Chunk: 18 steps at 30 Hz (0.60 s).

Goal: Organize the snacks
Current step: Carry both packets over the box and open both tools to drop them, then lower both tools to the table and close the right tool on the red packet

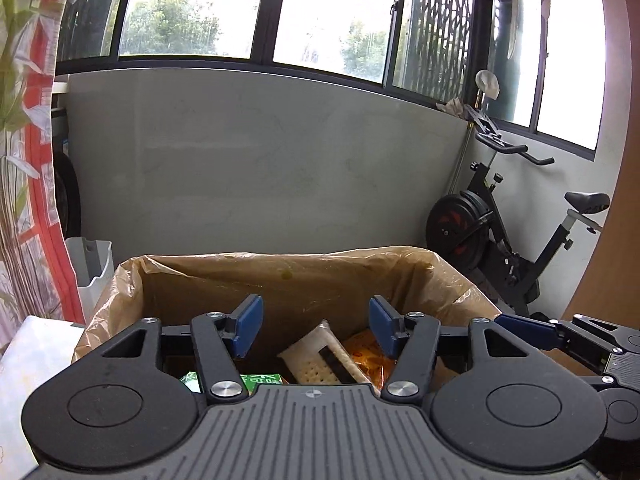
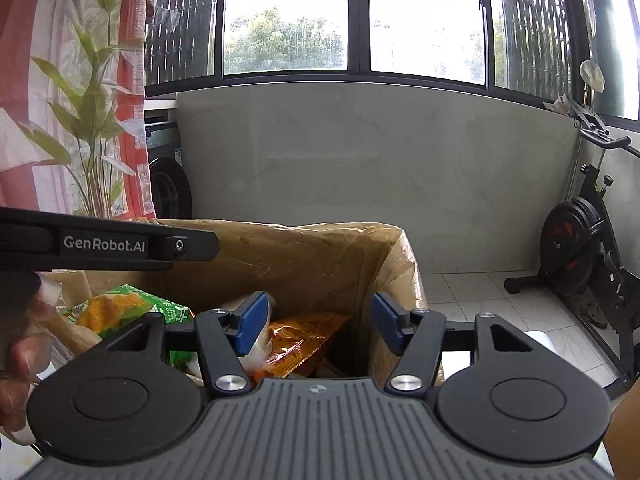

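A cardboard box lined with a tan plastic bag (image 1: 256,276) stands on the floor and holds snack packets. In the left wrist view I see a cracker packet (image 1: 320,356), an orange packet (image 1: 370,354) and a green packet (image 1: 262,380) inside. My left gripper (image 1: 316,326) is open and empty above the box's near edge. The right gripper's arm shows at the right (image 1: 560,334). In the right wrist view the box (image 2: 320,256) holds an orange packet (image 2: 304,340) and a green-and-orange packet (image 2: 120,308). My right gripper (image 2: 318,326) is open and empty over the box. The left gripper's arm (image 2: 108,244) crosses at the left.
An exercise bike (image 1: 516,224) stands at the right by the grey wall (image 1: 260,168). A white bin (image 1: 94,268) and a red patterned curtain (image 1: 36,160) are at the left. A washing machine (image 2: 168,184) and tiled floor (image 2: 500,304) show in the right wrist view.
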Tool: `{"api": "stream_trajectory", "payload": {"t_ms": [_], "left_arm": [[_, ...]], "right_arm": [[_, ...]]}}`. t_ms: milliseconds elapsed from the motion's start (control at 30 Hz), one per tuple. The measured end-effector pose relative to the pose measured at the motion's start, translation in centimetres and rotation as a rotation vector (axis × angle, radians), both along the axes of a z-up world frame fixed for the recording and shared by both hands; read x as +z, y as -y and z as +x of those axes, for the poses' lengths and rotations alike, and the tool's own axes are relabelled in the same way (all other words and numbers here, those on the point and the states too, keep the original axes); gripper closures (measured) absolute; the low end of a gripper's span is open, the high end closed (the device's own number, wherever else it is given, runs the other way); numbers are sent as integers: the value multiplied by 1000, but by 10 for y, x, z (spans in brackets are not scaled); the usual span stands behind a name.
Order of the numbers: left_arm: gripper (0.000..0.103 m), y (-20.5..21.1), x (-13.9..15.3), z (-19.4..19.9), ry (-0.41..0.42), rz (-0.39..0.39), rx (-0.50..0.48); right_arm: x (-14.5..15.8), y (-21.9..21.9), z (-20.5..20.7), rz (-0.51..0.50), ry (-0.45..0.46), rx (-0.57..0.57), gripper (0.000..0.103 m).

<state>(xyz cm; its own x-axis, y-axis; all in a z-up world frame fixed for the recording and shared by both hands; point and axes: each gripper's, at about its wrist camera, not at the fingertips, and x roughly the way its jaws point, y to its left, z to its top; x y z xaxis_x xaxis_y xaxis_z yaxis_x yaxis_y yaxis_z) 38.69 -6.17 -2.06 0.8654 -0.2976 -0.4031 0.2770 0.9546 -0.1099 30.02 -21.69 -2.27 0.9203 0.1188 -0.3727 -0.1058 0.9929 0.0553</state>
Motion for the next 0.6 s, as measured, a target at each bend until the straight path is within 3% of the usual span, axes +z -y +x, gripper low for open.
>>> {"api": "stream_trajectory", "payload": {"t_ms": [367,600], "left_arm": [[42,-76,20,-70,119,10,60],[43,-117,-2,-112,80,-54,197]], "right_arm": [[-7,48,-63,77,153,20,42],[-38,70,-93,86,136,-58,42]]}}
